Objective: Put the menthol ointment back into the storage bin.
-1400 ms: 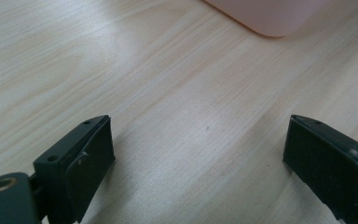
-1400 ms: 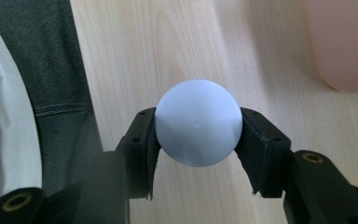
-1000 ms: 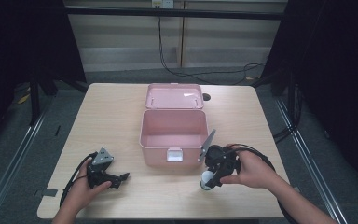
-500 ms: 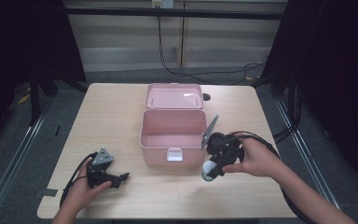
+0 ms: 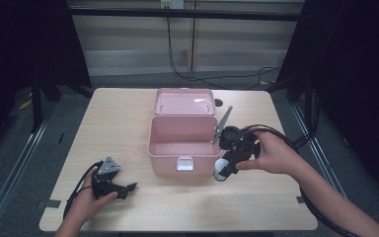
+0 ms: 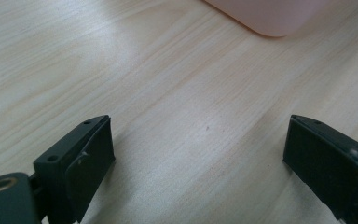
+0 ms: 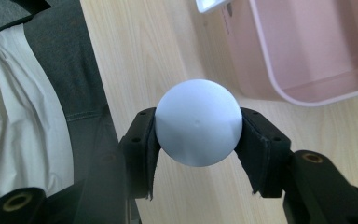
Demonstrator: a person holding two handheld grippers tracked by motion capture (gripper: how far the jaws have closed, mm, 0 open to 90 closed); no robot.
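Smooth matt white ball [image 7: 198,122]; glossy pink plastic box [image 5: 183,144]; pale wood-grain table [image 5: 118,118]; matt black gripper pads [image 7: 142,144]

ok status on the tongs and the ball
Right tongs shut on white ball, beside open pink box. Left tongs open over table. Nothing blocking.

pink box [image 6: 270,14]: cut off by top edge | contents: unseen

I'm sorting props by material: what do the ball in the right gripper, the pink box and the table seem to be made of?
Ball: probably smooth matte plastic; even pale surface, tiny moulding dimple. Pink box: likely moulded plastic with a slight sheen; thin walls, rounded corners. Table: light wood or wood-look laminate; fine grain lines, which one is unclear.
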